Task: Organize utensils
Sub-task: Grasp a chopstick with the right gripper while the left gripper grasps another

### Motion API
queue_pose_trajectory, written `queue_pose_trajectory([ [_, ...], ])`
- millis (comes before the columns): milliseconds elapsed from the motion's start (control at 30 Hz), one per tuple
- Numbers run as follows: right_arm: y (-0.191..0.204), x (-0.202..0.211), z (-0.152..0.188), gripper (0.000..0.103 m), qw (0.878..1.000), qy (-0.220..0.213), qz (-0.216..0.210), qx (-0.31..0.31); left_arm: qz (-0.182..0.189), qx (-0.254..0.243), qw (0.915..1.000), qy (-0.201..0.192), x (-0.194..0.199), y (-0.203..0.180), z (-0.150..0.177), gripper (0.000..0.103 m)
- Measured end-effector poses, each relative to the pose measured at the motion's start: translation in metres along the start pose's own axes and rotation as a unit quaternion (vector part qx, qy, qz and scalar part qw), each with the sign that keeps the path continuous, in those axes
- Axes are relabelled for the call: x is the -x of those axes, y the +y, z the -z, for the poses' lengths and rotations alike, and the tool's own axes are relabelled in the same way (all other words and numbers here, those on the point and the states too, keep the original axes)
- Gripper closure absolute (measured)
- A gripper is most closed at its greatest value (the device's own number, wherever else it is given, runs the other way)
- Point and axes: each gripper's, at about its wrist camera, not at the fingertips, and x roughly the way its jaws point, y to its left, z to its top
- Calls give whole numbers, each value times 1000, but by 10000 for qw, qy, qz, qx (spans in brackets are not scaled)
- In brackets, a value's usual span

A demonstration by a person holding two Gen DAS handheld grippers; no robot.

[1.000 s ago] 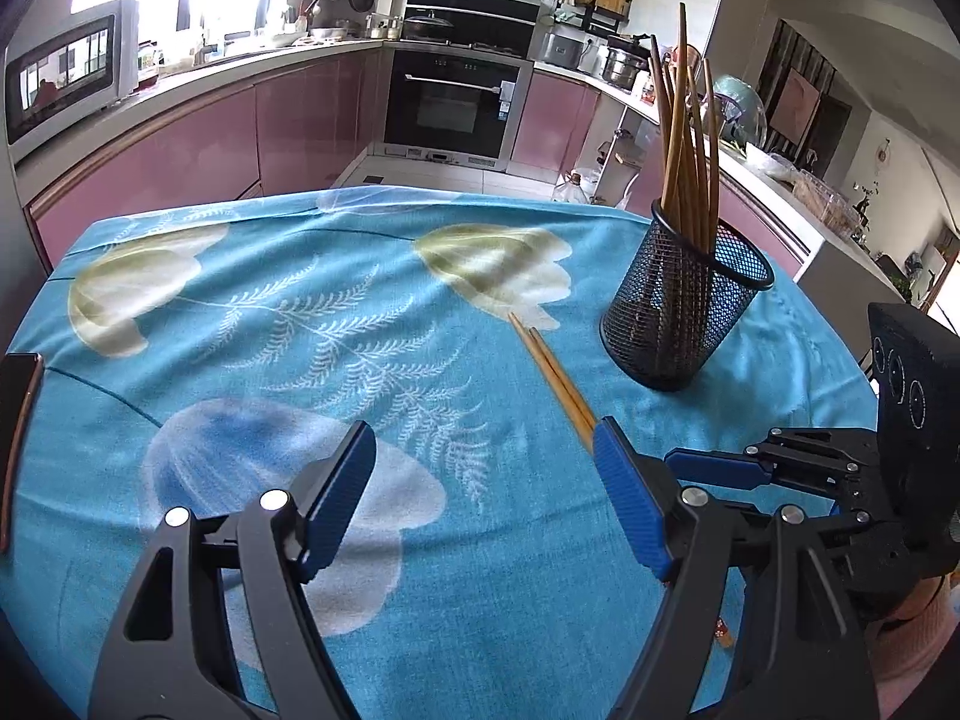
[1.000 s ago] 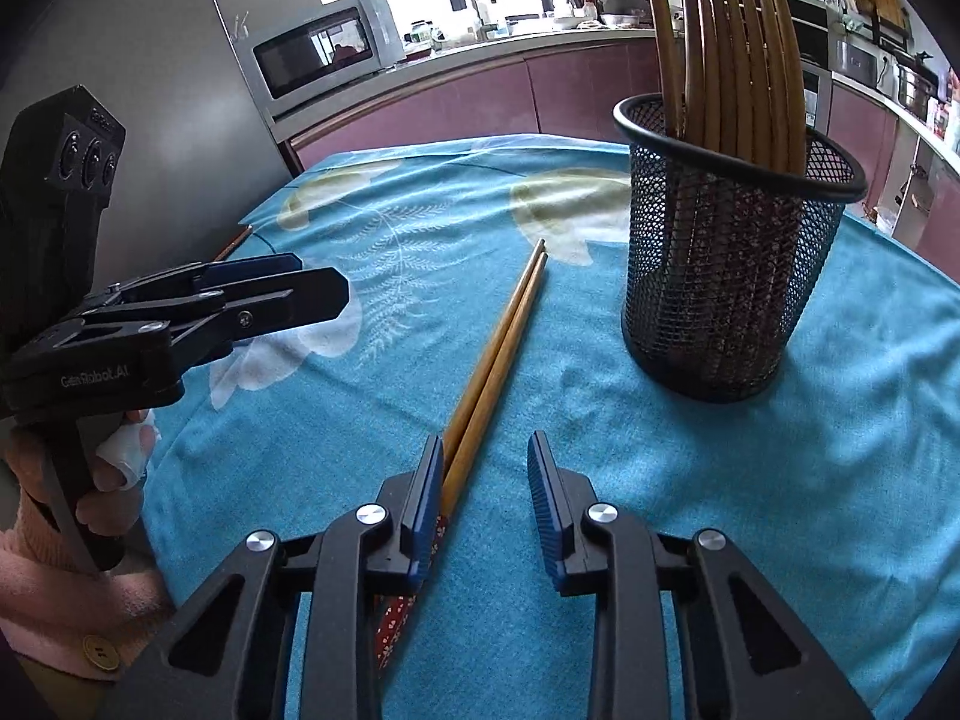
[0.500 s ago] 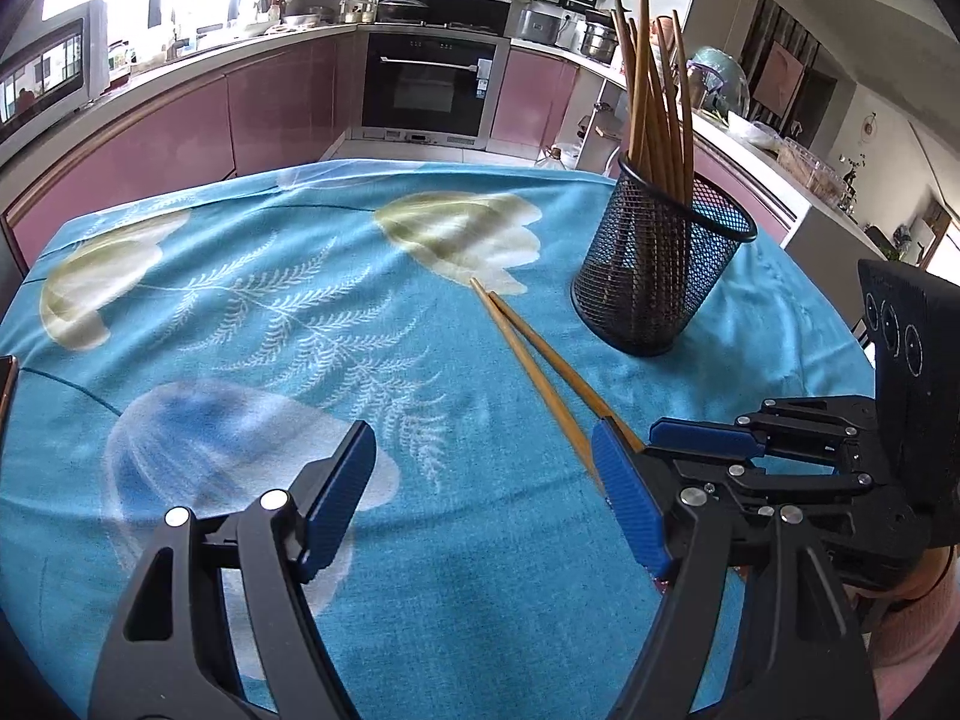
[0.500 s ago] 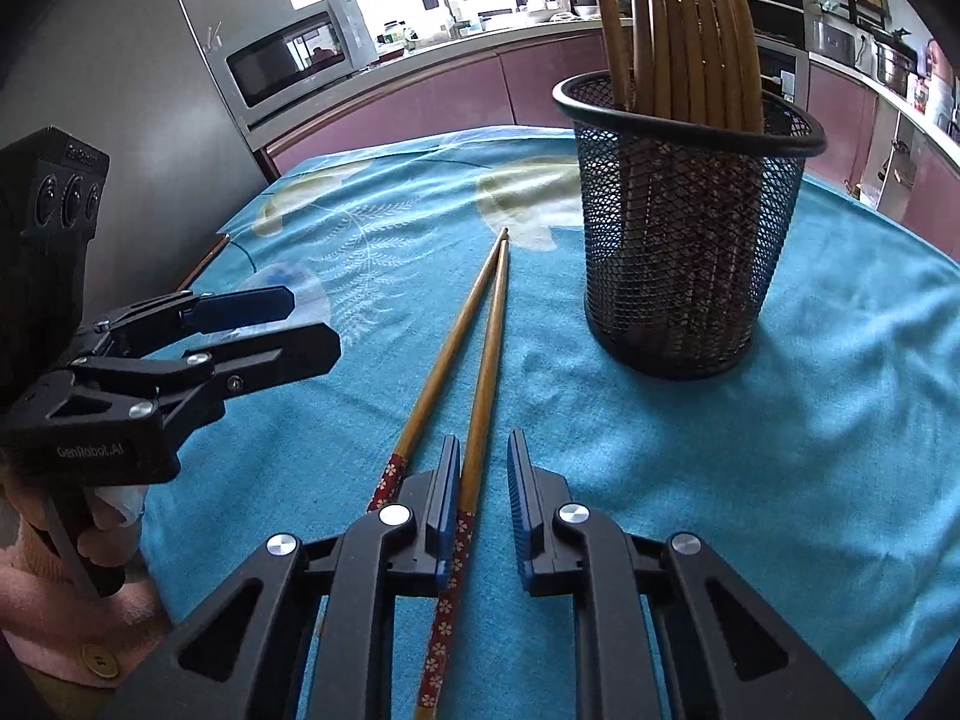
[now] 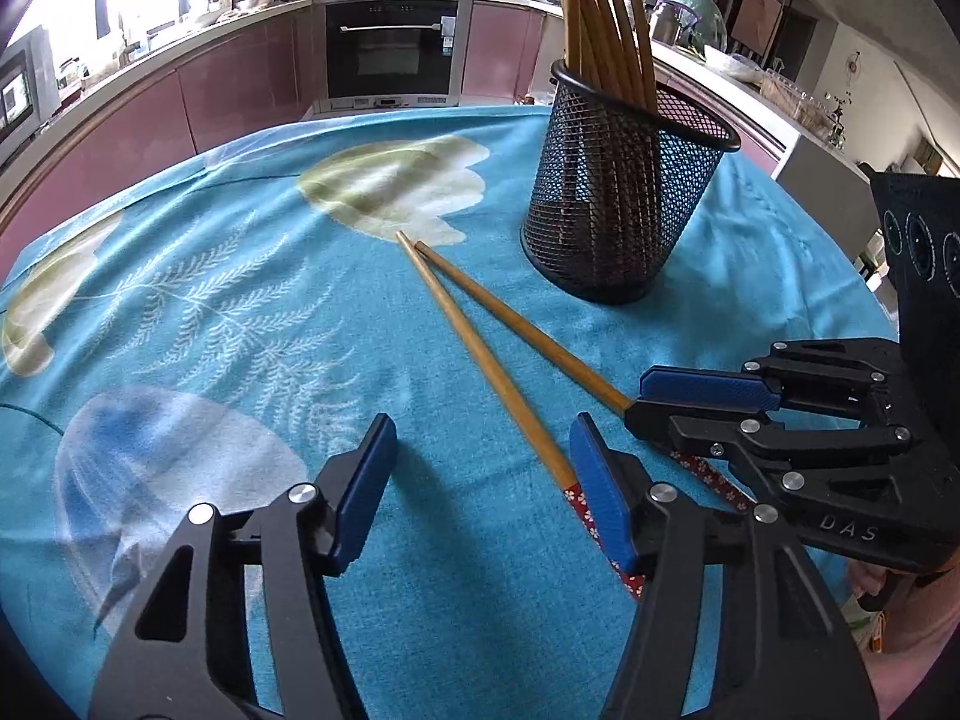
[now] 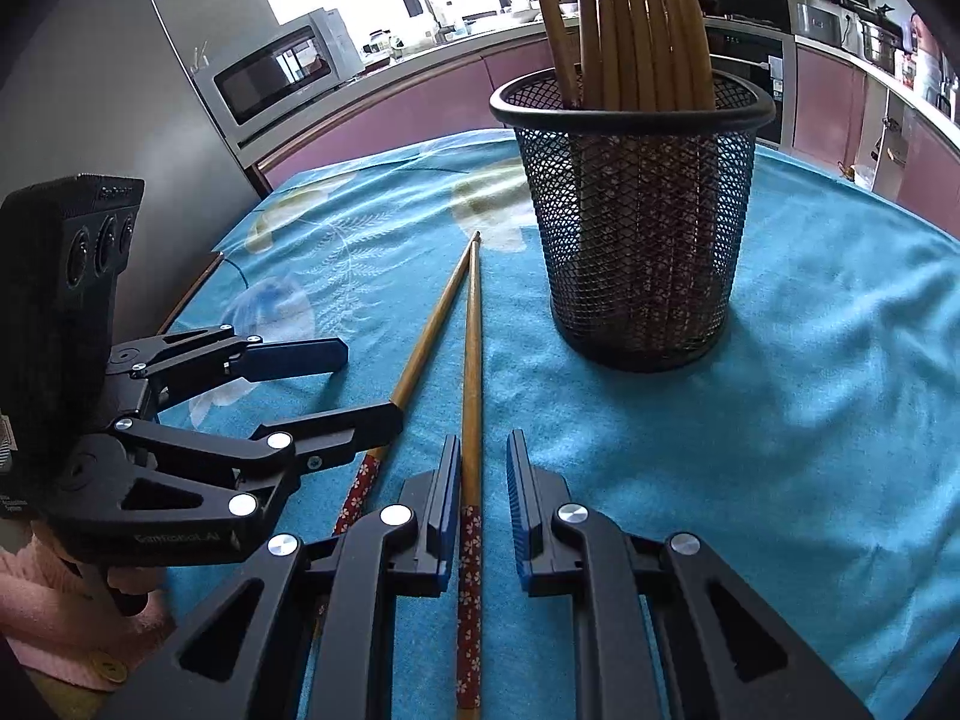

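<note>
Two loose wooden chopsticks with red flowered ends lie in a narrow V on the blue cloth. One chopstick (image 6: 474,360) runs between the fingers of my right gripper (image 6: 483,444). Those jaws stand narrow around it: the left pad is against it, and a thin gap shows on the other side. The other chopstick (image 5: 480,354) lies between the fingers of my left gripper (image 5: 480,429), close to its right pad but untouched. The left jaws are closing. A black mesh holder (image 5: 612,210) with several upright chopsticks (image 5: 600,18) stands just beyond the loose pair.
The round table (image 5: 210,300) wears a blue cloth with leaf and shell prints. Pink kitchen cabinets, an oven (image 5: 393,54) and a microwave (image 6: 282,69) ring the room behind. A person's pink sleeve (image 6: 54,612) shows behind the left gripper (image 6: 372,384).
My left gripper has moved right and forward over the chopsticks, and its jaws have narrowed. The right jaws have narrowed around one chopstick. The pair has spread from side by side into a V.
</note>
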Motion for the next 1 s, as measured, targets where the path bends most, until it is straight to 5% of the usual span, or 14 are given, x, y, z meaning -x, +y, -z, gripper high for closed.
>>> queue_pose_trajectory([
  [367, 3, 2, 4, 87, 10000, 12, -39, 45, 225, 319, 9992, 72, 9, 14, 8, 84],
  [567, 13, 2, 7, 87, 9997, 97, -190, 108, 247, 485, 9985, 100, 16, 22, 19, 89],
  [700, 22, 1, 8, 87, 9991, 170, -328, 220, 185, 434, 9988, 111, 21, 24, 22, 86],
  [767, 24, 1, 5, 87, 9992, 144, -265, 264, 125, 475, 9988, 64, 23, 28, 21, 62],
  [1000, 23, -11, -13, 87, 9996, 42, 6, 279, 6, 455, 9990, -30, 18, 34, 5, 63],
])
